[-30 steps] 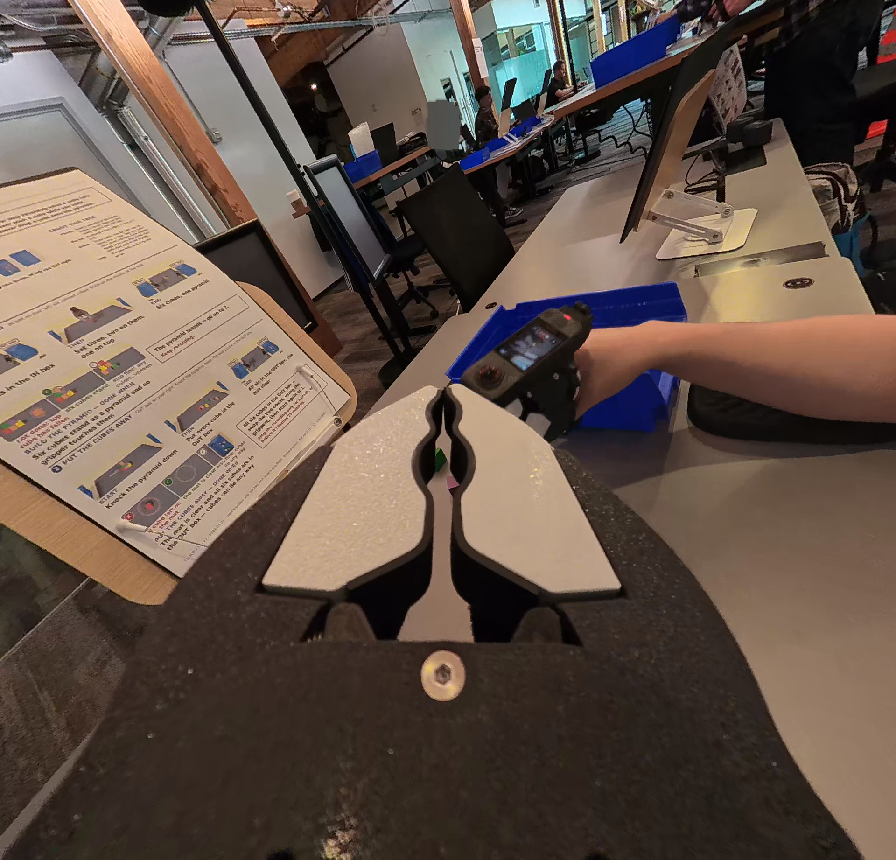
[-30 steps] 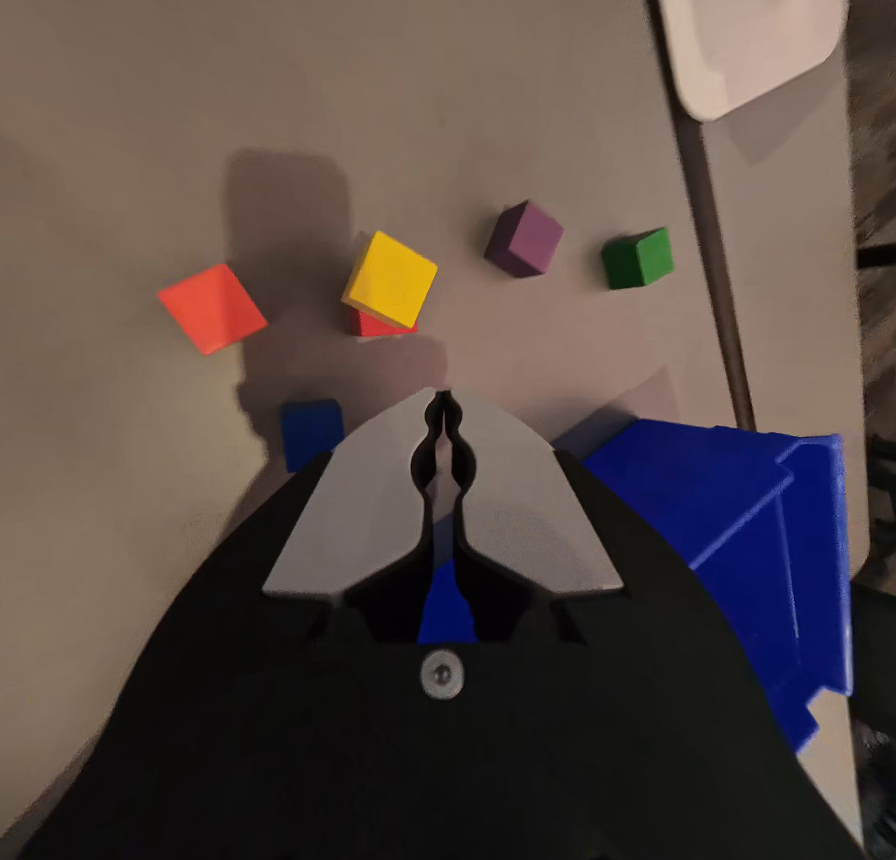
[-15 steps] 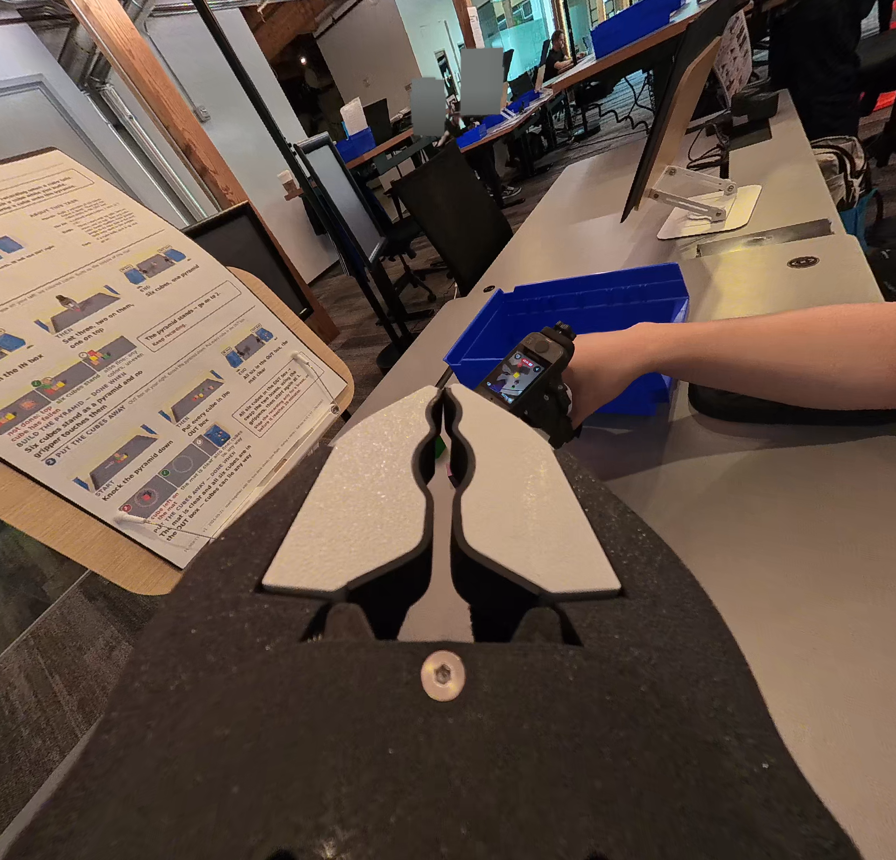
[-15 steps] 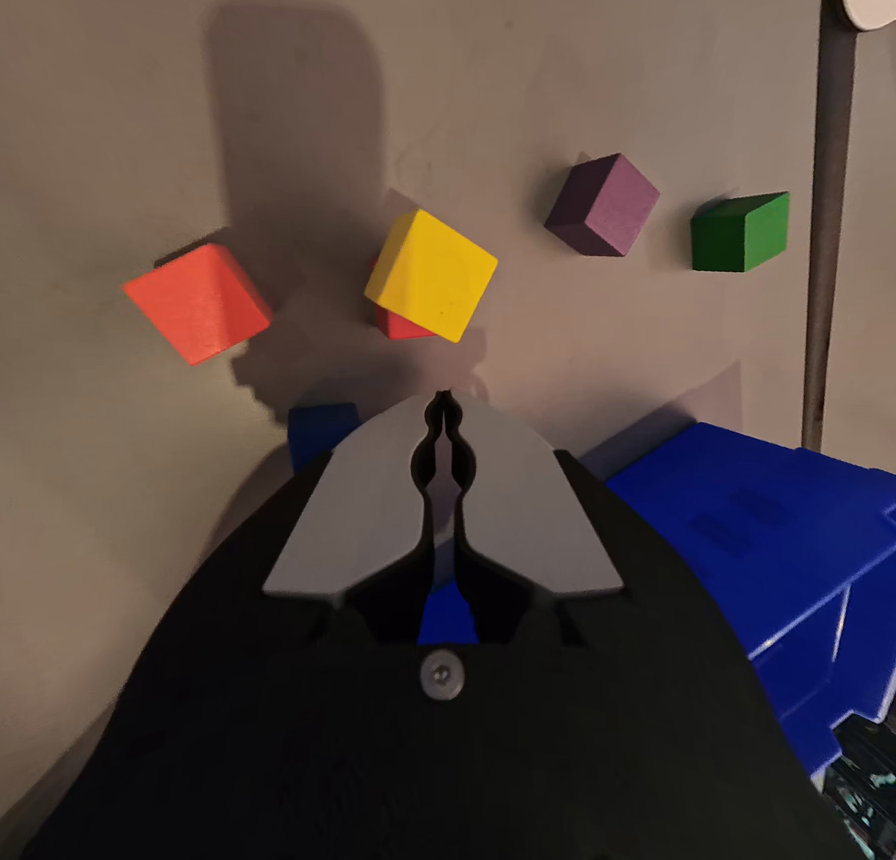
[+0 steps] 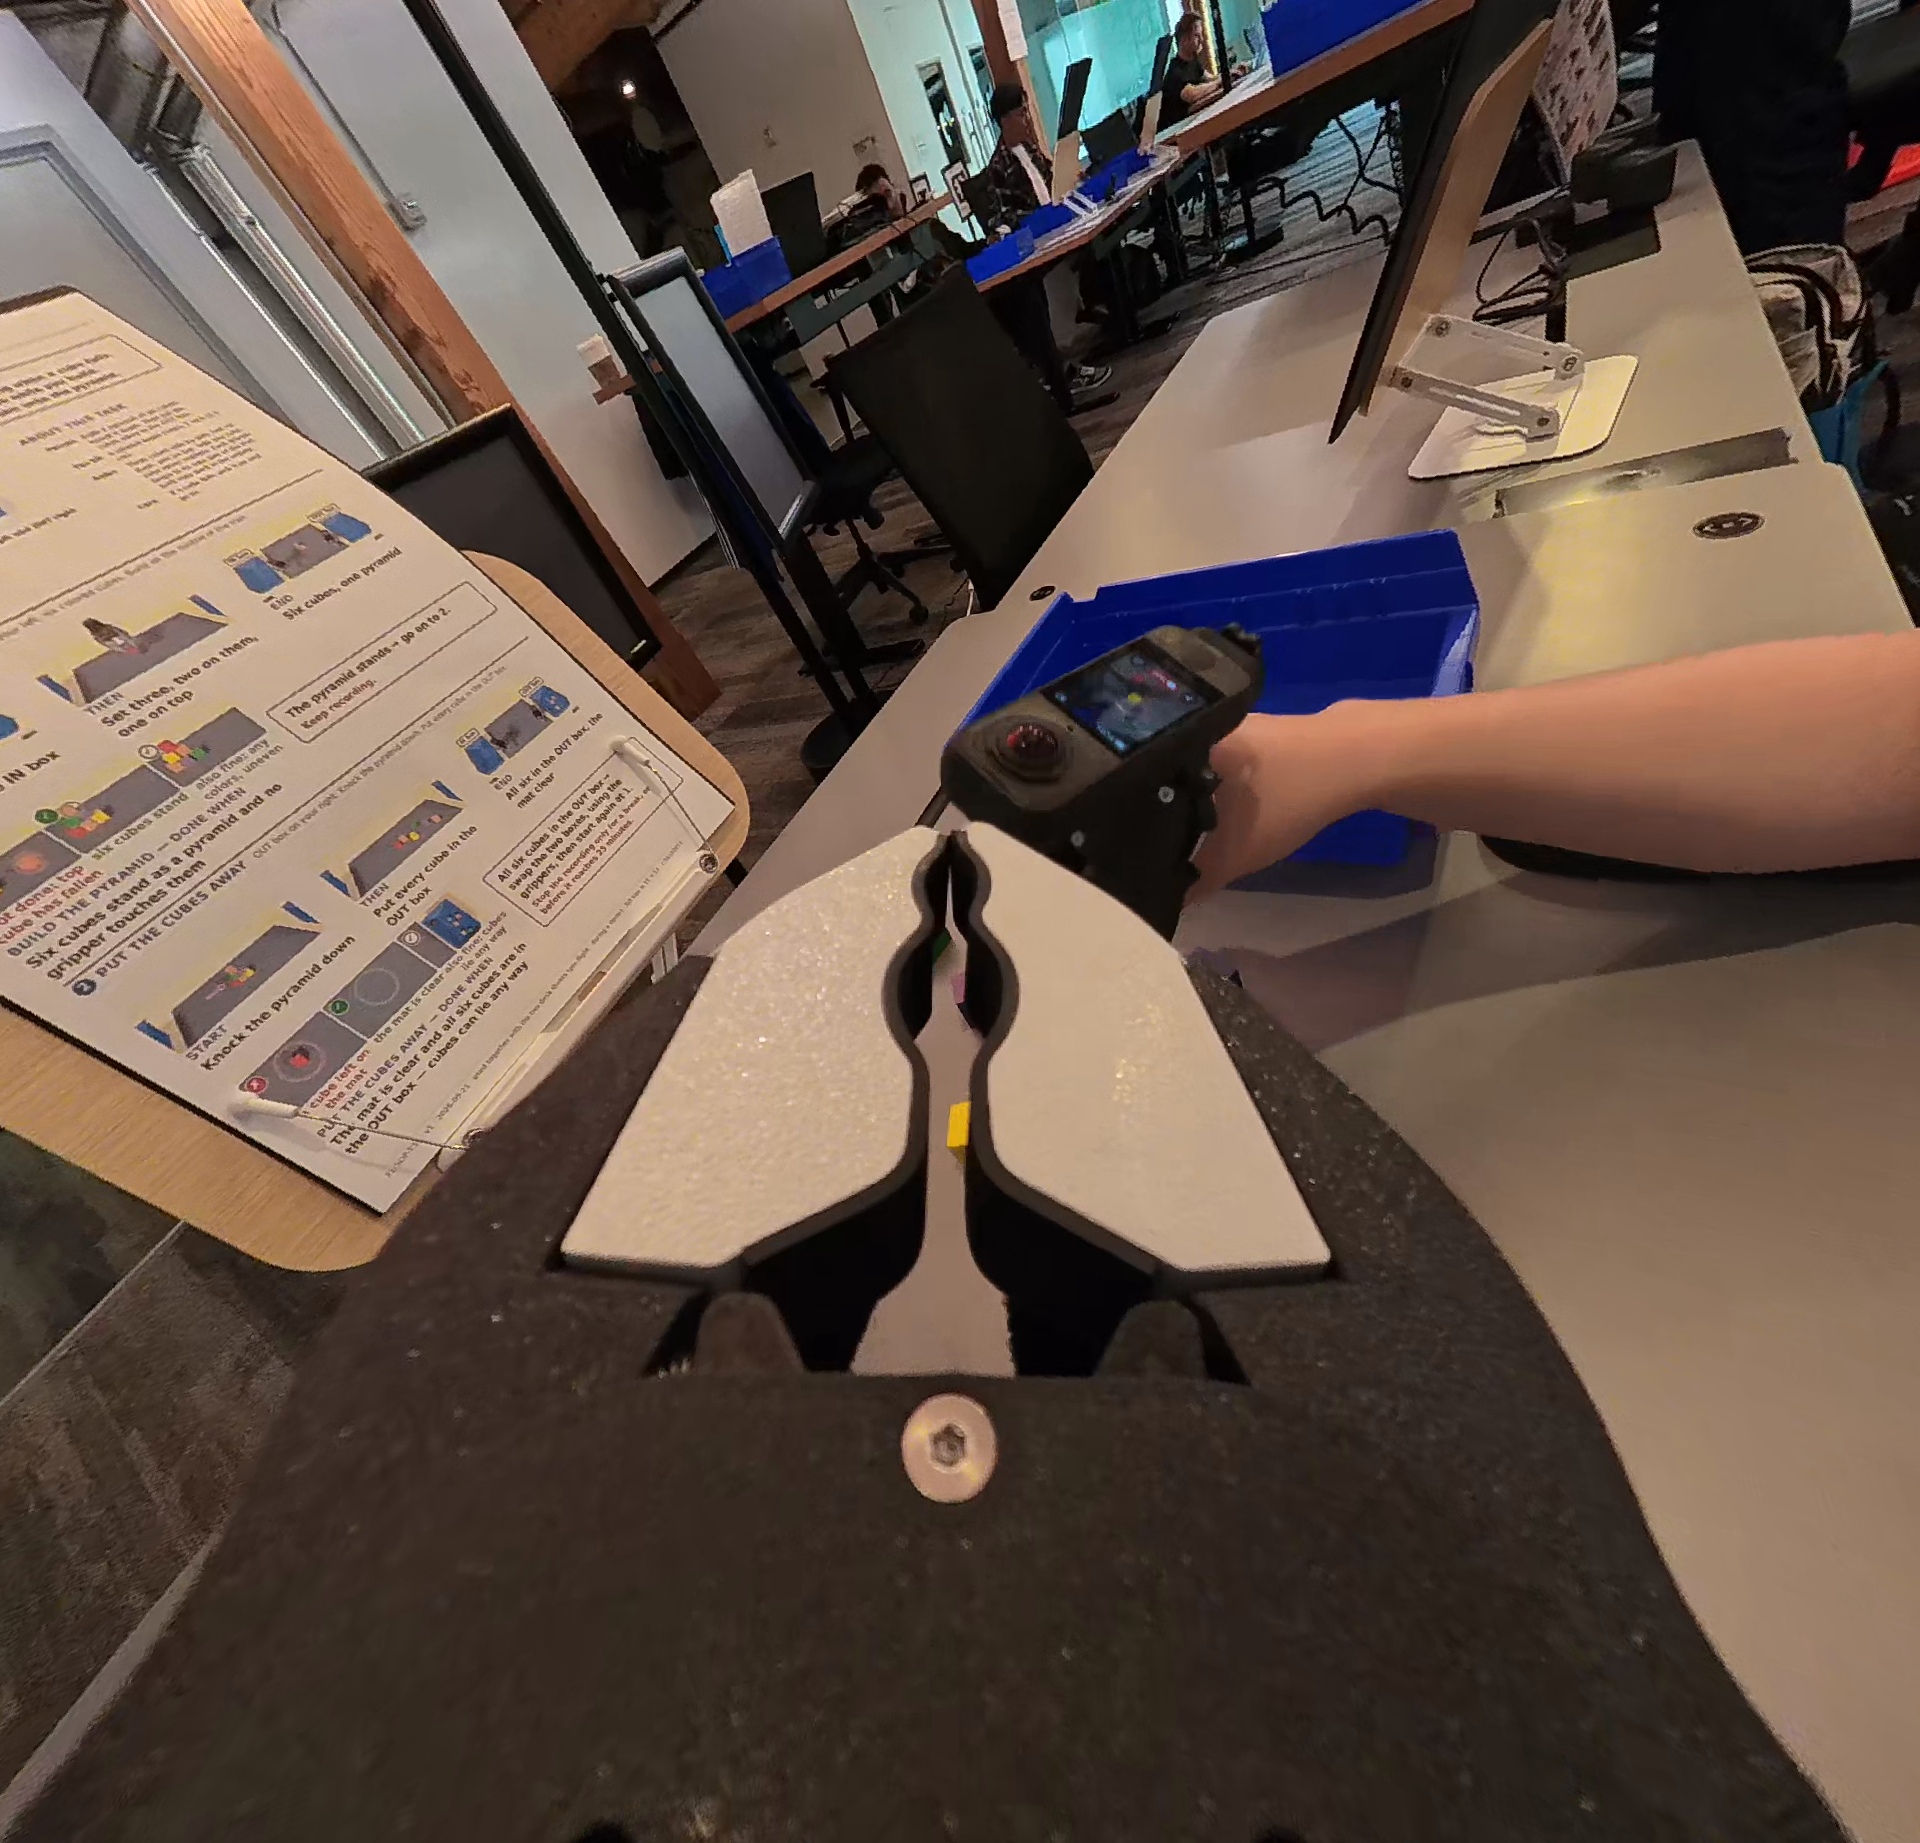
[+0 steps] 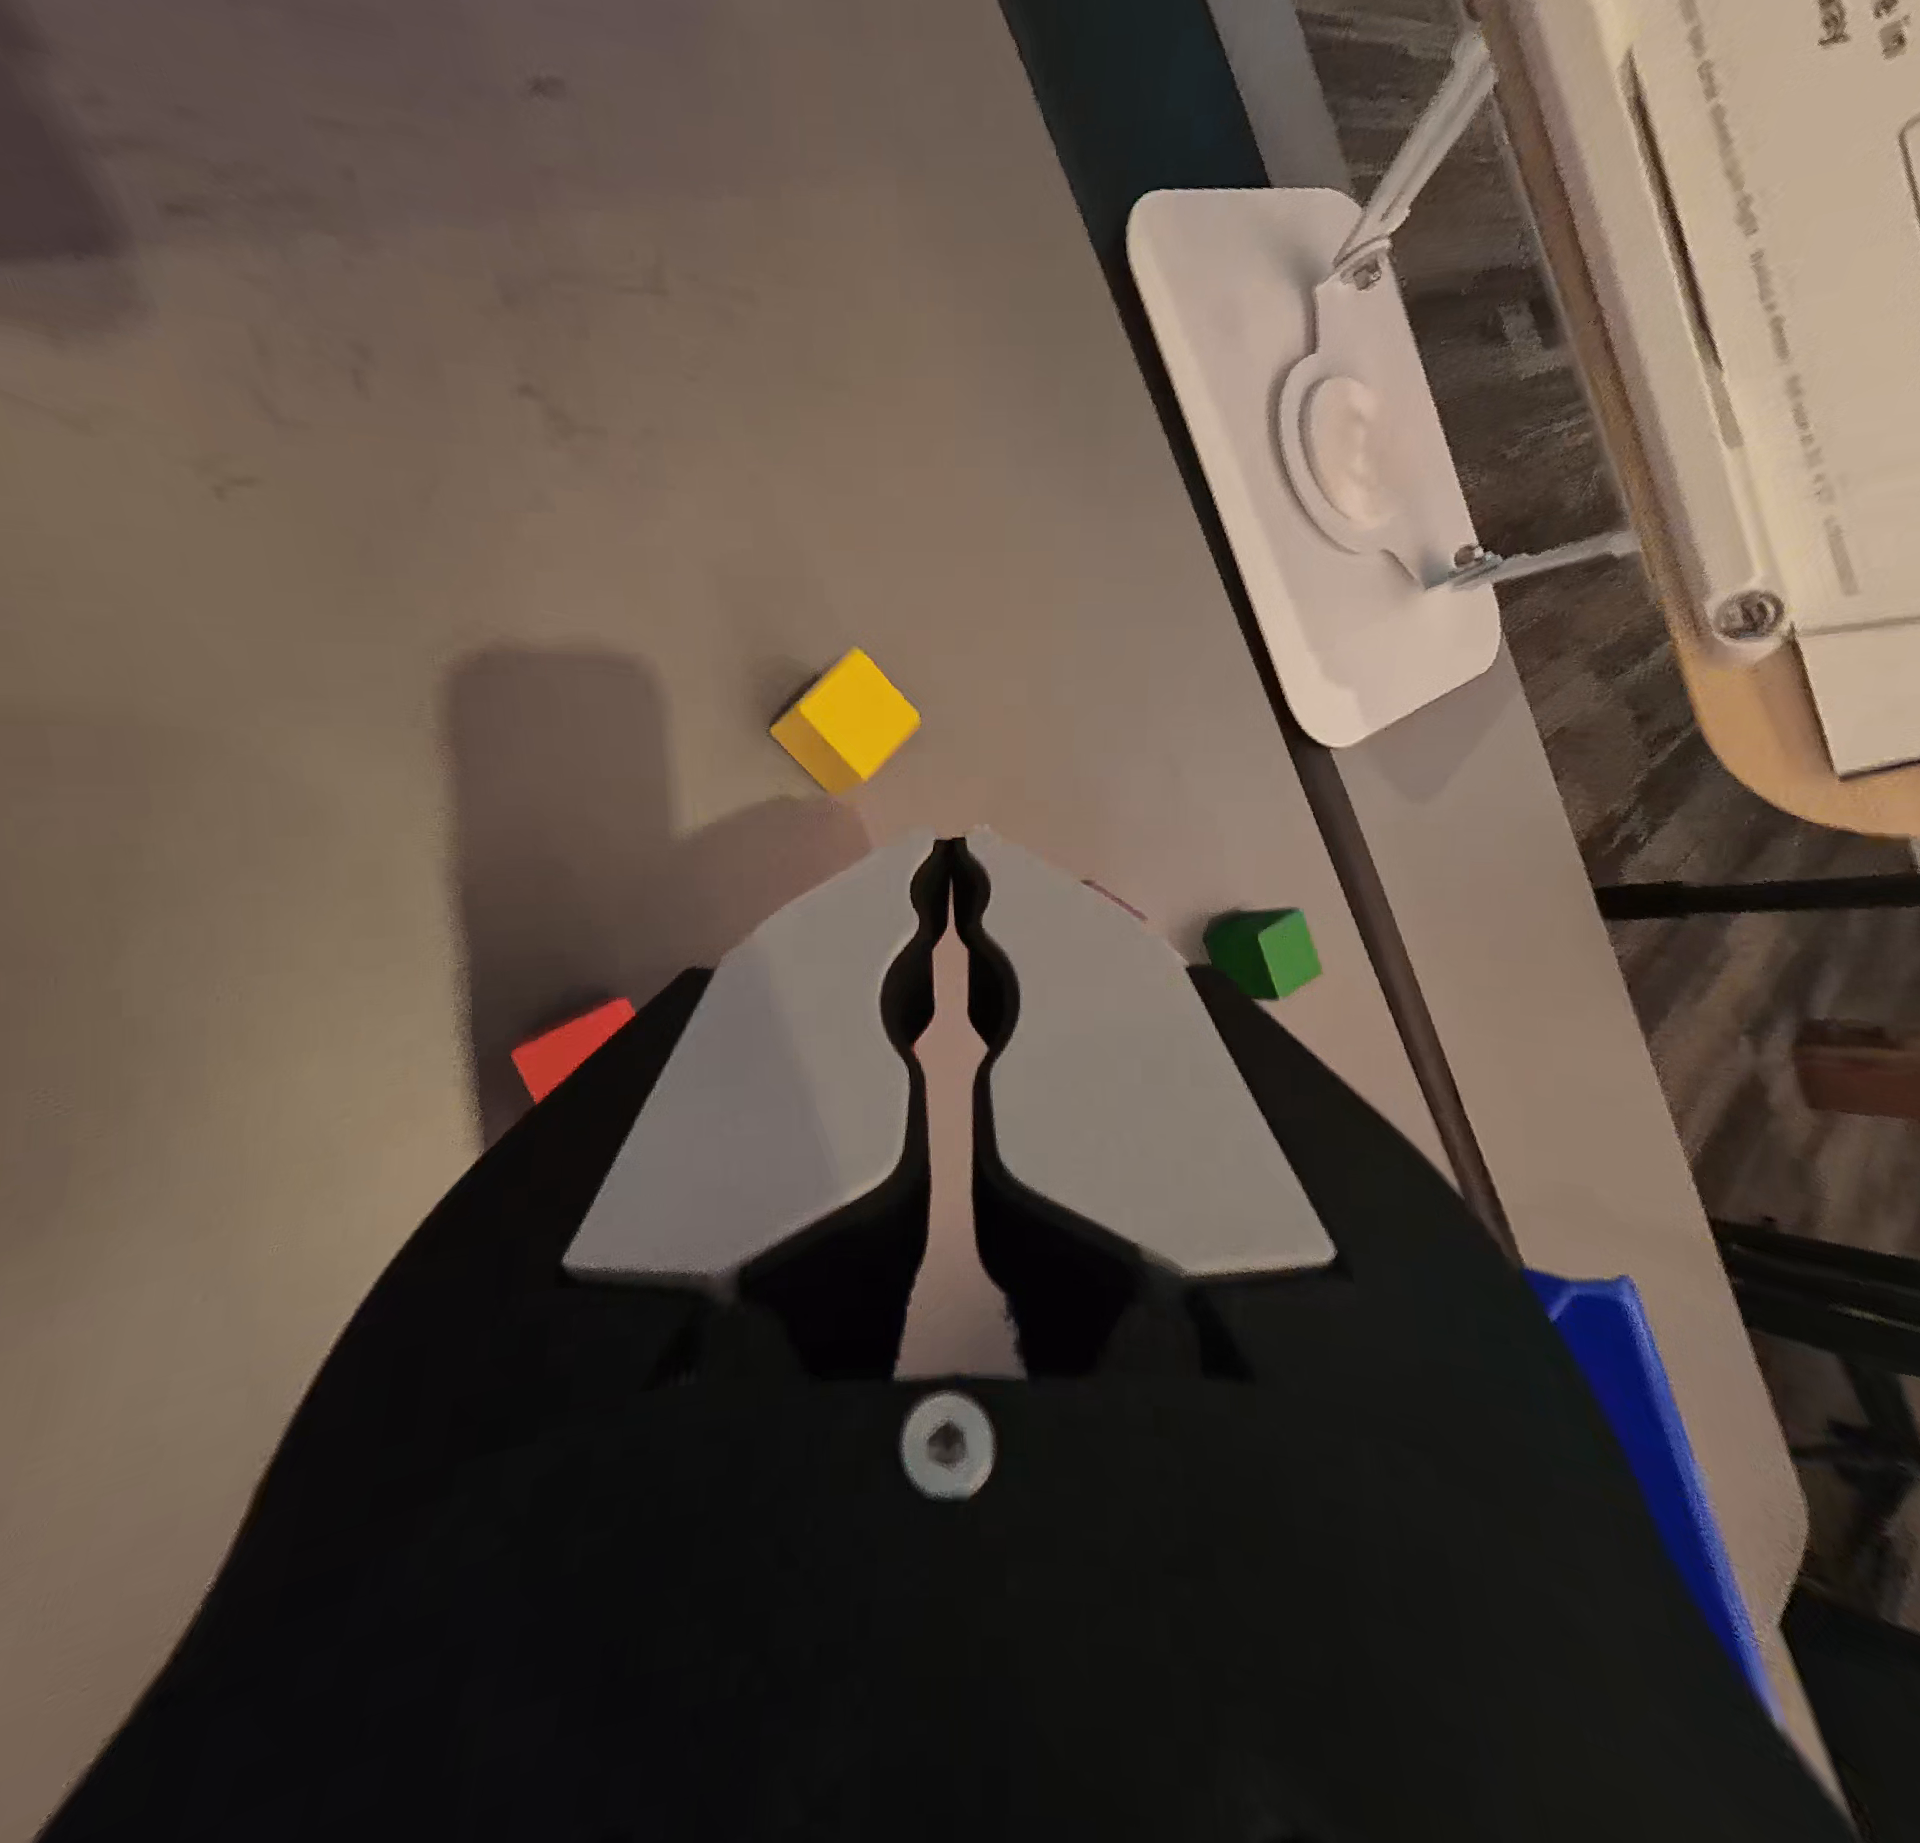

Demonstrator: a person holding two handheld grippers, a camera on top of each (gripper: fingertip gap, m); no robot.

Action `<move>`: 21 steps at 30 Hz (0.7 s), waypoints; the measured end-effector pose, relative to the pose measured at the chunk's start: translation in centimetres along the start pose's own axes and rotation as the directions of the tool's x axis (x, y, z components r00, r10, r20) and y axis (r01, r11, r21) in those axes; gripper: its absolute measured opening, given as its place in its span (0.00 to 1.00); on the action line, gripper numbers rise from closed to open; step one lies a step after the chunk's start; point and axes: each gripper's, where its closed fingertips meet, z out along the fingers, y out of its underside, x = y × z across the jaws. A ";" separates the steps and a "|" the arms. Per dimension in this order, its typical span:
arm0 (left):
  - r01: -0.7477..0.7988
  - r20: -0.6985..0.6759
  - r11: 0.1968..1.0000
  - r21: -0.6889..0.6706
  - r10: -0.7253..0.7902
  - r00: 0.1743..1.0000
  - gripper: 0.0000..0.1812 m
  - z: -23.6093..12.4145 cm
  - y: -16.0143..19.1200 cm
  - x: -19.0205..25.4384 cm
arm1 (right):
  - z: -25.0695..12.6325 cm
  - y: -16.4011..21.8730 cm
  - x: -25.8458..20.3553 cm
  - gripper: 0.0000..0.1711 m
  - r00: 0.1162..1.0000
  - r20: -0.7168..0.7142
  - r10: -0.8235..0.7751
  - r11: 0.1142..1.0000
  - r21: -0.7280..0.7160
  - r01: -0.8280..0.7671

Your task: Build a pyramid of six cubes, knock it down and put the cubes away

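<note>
Closed tongs hover near yellow cube on table.

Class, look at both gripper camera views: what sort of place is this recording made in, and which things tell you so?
Most likely an open-plan office or lab workspace: long grey desks in rows, black office chairs, and blue plastic bins on several desks.

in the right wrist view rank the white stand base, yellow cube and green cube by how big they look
1. white stand base, clearly largest.
2. yellow cube.
3. green cube, only slightly smaller-looking; the two cubes are too close in size to rank firmly.
</note>
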 end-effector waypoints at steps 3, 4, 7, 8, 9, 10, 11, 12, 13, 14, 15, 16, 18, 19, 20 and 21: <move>0.007 -0.001 1.000 0.000 -0.007 1.000 0.00 0.0 0.1 -0.1 | -1.1 1.3 2.0 0.00 0.996 -0.029 0.080 0.997 -0.006 -0.080; 0.009 0.001 1.000 -0.003 -0.009 1.000 0.00 0.0 0.1 -0.1 | -1.3 2.1 2.6 0.01 0.993 -0.037 0.115 0.993 -0.021 -0.115; 0.008 0.004 1.000 -0.008 -0.008 1.000 0.00 -0.1 0.2 -0.1 | -1.9 4.9 3.6 0.01 0.978 -0.016 0.210 0.973 -0.097 -0.211; 0.006 0.005 1.000 -0.008 -0.005 1.000 0.00 -0.1 0.1 -0.1 | -2.2 5.7 3.3 0.01 0.974 0.016 0.225 0.966 -0.132 -0.221; 0.003 0.006 1.000 -0.008 -0.003 1.000 0.00 -0.2 0.1 -0.1 | -2.6 6.3 2.7 0.02 0.972 0.065 0.225 0.965 -0.155 -0.212; 0.002 0.006 1.000 -0.008 -0.002 1.000 0.00 -0.3 0.0 -0.1 | -3.1 6.7 1.8 0.04 0.967 0.124 0.221 0.965 -0.170 -0.199; 0.003 0.006 1.000 -0.006 -0.003 1.000 0.00 -0.3 0.0 -0.1 | -3.5 7.0 0.8 0.05 0.958 0.192 0.214 0.966 -0.186 -0.178; 0.004 0.005 1.000 -0.005 -0.004 1.000 0.00 -0.4 0.0 -0.1 | -3.9 7.3 -0.3 0.07 0.949 0.250 0.194 0.969 -0.198 -0.146; 0.006 0.005 1.000 -0.004 -0.006 1.000 0.00 -0.5 0.0 -0.2 | -4.0 7.7 -1.1 0.07 0.944 0.283 0.171 0.971 -0.211 -0.113; 0.008 0.005 1.000 -0.003 -0.008 1.000 0.00 -0.5 0.0 -0.2 | -3.9 8.1 -1.7 0.09 0.942 0.298 0.153 0.970 -0.229 -0.085; 0.010 0.005 1.000 -0.004 -0.010 1.000 0.00 -0.5 0.0 -0.2 | -3.6 8.6 -2.2 0.10 0.940 0.310 0.143 0.965 -0.254 -0.063; 0.012 0.003 1.000 -0.006 -0.012 1.000 0.00 -0.5 0.1 -0.2 | -3.4 9.1 -2.8 0.11 0.937 0.320 0.143 0.957 -0.285 -0.049; 0.012 -0.003 1.000 -0.014 -0.012 1.000 0.00 -0.5 0.2 -0.1 | -2.9 10.2 -3.5 0.11 0.932 0.316 0.177 0.929 -0.367 -0.052; 0.009 -0.003 1.000 -0.017 -0.009 1.000 0.00 -0.5 0.2 0.0 | -2.8 10.5 -3.5 0.12 0.933 0.304 0.192 0.916 -0.398 -0.059; 0.006 -0.005 1.000 -0.019 -0.006 1.000 0.00 -0.4 0.2 0.0 | -2.8 10.6 -3.6 0.12 0.932 0.301 0.204 0.911 -0.406 -0.069; 0.004 -0.011 1.000 -0.023 -0.004 1.000 0.00 -0.4 0.3 0.2 | -2.8 10.4 -3.8 0.14 0.926 0.305 0.223 0.911 -0.403 -0.086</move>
